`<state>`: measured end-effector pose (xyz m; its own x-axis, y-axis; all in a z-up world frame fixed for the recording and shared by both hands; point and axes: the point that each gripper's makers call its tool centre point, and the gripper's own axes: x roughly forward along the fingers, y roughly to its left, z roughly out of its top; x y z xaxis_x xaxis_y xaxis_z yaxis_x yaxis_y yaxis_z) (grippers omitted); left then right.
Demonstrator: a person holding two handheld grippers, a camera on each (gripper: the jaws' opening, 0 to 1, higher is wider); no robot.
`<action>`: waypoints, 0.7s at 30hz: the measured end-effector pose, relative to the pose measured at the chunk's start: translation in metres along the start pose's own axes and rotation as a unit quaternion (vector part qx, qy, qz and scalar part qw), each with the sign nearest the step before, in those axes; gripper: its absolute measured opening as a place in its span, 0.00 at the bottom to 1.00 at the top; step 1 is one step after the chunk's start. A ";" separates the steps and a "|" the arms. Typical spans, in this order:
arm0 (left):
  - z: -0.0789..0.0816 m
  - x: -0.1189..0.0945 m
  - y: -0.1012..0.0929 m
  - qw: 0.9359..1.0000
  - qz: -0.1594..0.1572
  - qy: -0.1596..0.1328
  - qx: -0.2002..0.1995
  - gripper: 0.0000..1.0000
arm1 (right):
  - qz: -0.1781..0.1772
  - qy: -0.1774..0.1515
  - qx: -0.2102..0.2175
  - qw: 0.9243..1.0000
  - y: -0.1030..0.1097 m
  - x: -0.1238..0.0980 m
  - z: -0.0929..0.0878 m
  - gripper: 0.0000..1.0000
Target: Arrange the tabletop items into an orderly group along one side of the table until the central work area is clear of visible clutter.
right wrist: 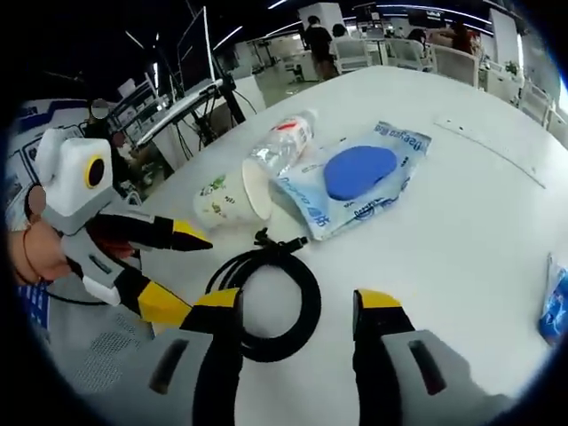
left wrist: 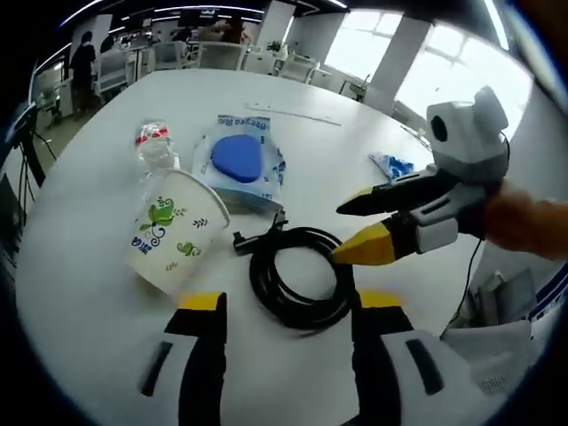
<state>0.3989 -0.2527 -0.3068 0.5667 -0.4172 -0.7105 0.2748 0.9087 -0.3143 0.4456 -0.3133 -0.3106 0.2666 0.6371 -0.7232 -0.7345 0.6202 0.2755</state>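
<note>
Open-plan office or lab floor. Long strip lights (left wrist: 191, 9) run across a dark ceiling. Beyond the far edge of the big white table (left wrist: 355, 133) stand rows of desks with white chairs (left wrist: 297, 67); people (right wrist: 315, 35) stand and sit among them. Large bright windows (left wrist: 444, 71) and white pillars (left wrist: 395, 49) line one side. Past the table's other edge, a desk on a black frame (right wrist: 191, 93) with cables hanging beneath.
</note>
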 end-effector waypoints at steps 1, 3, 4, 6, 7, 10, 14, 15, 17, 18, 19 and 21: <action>0.000 0.001 0.000 1.000 0.000 0.000 0.000 0.53 | 0.000 0.000 0.000 1.000 0.001 0.001 0.000 0.46; -0.001 0.005 0.002 1.000 0.002 0.002 0.001 0.49 | -0.001 0.007 -0.002 1.000 0.000 0.004 -0.002 0.44; -0.002 0.007 0.002 1.000 0.001 0.006 0.000 0.47 | -0.002 0.008 -0.002 1.000 0.000 0.006 -0.003 0.43; -0.003 0.009 0.001 1.000 0.000 0.008 0.000 0.45 | -0.002 0.010 0.000 1.000 0.000 0.008 -0.004 0.40; -0.004 0.011 0.002 1.000 0.001 0.010 0.001 0.44 | -0.002 0.014 -0.002 1.000 0.000 0.009 -0.006 0.39; -0.006 0.013 0.001 1.000 0.001 0.014 0.001 0.40 | -0.004 0.023 0.000 1.000 -0.001 0.012 -0.010 0.35; -0.008 0.017 0.002 1.000 0.003 0.017 -0.001 0.38 | -0.002 0.028 0.003 1.000 0.000 0.017 -0.013 0.27; -0.011 0.019 0.003 1.000 0.008 0.021 -0.001 0.37 | -0.005 0.031 0.000 1.000 0.000 0.019 -0.015 0.26; -0.012 0.020 0.003 1.000 0.008 0.022 -0.005 0.35 | -0.007 0.043 0.000 0.999 -0.001 0.020 -0.021 0.21; -0.013 0.021 0.003 1.000 0.007 0.024 -0.005 0.33 | -0.007 0.043 0.000 0.999 0.000 0.021 -0.022 0.19; -0.017 0.022 0.004 0.999 0.011 0.035 0.002 0.31 | -0.012 0.042 0.001 0.999 -0.002 0.021 -0.023 0.18; -0.017 0.023 0.003 0.999 0.011 0.032 0.001 0.28 | -0.020 0.044 0.002 0.999 -0.005 0.020 -0.025 0.13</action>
<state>0.3999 -0.2589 -0.3346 0.5216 -0.3951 -0.7562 0.2646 0.9175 -0.2969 0.4390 -0.3147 -0.3423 0.2398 0.5694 -0.7863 -0.7221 0.6459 0.2475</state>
